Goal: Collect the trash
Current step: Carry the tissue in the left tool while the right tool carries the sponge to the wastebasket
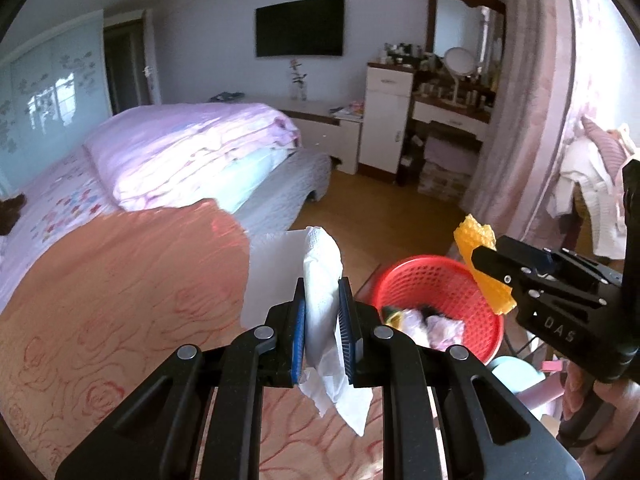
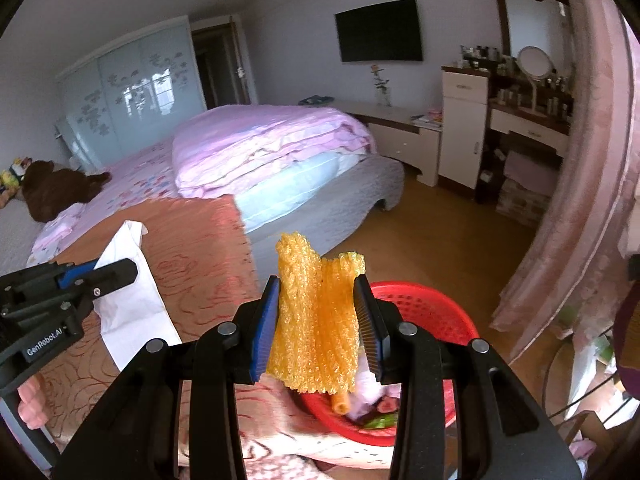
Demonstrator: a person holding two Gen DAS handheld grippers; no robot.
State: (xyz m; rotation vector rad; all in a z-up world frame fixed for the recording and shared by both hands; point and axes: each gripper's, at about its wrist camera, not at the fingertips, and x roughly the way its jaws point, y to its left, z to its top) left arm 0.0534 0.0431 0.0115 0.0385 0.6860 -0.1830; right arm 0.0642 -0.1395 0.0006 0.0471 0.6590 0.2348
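Note:
My left gripper is shut on a white tissue and holds it above the orange bedspread, just left of the red mesh basket. It also shows in the right wrist view with the tissue hanging from it. My right gripper is shut on a yellow foam net and holds it over the red basket. From the left wrist view the right gripper and the foam net hover above the basket's right rim. The basket holds crumpled trash.
A bed with an orange rose-patterned cover and a folded pink quilt lies to the left. Wooden floor, a pink curtain and a dressing table are behind. A brown plush toy lies on the bed.

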